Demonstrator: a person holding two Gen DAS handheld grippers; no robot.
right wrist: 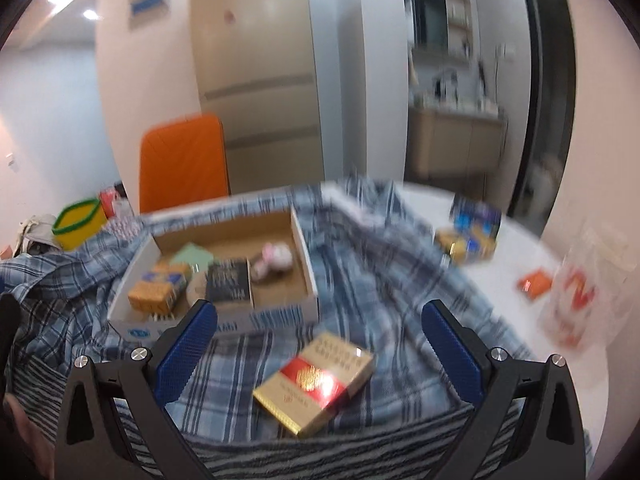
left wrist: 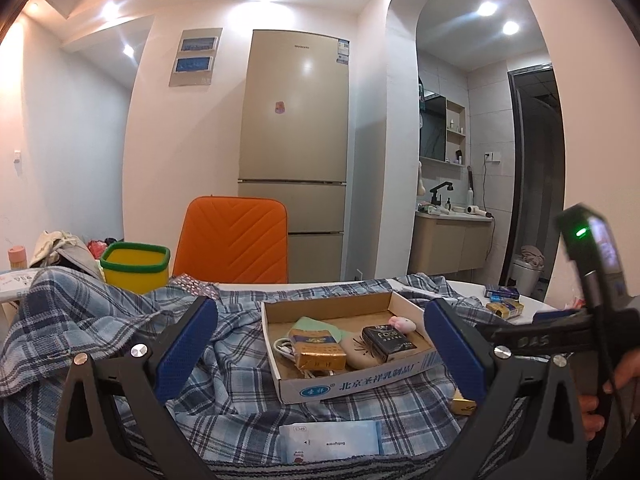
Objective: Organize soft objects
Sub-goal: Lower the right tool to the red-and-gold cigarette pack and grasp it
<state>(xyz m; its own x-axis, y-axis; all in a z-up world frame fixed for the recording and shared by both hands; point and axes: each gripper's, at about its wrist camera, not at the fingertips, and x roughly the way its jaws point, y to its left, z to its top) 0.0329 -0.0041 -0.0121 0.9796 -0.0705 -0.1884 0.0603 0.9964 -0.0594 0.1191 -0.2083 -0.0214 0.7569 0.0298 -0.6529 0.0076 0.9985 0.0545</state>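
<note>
A shallow cardboard box (left wrist: pixel 352 386) (right wrist: pixel 280 314) sits on a blue plaid shirt (left wrist: pixel 120 312) (right wrist: pixel 360 280) spread over the table. In the box lie a gold pack (left wrist: pixel 318 346), a black pack (left wrist: pixel 388 342), a small pink plush (left wrist: pixel 402 323) (right wrist: pixel 276 258) and a green cloth (left wrist: pixel 310 325). My left gripper (left wrist: pixel 320 352) is open, its blue pads on either side of the box. My right gripper (right wrist: pixel 320 354) is open above a red-and-gold pack (right wrist: pixel 316 382) lying on the shirt. The right wrist view is blurred.
A wet-wipes pack (left wrist: pixel 330 442) lies at the front. A yellow bin with a green rim (left wrist: pixel 134 266) (right wrist: pixel 78 224) and an orange chair (left wrist: pixel 236 240) stand behind. Blue and gold packs (right wrist: pixel 470 232) and a clear plastic bag (right wrist: pixel 580 292) lie on the white table at right.
</note>
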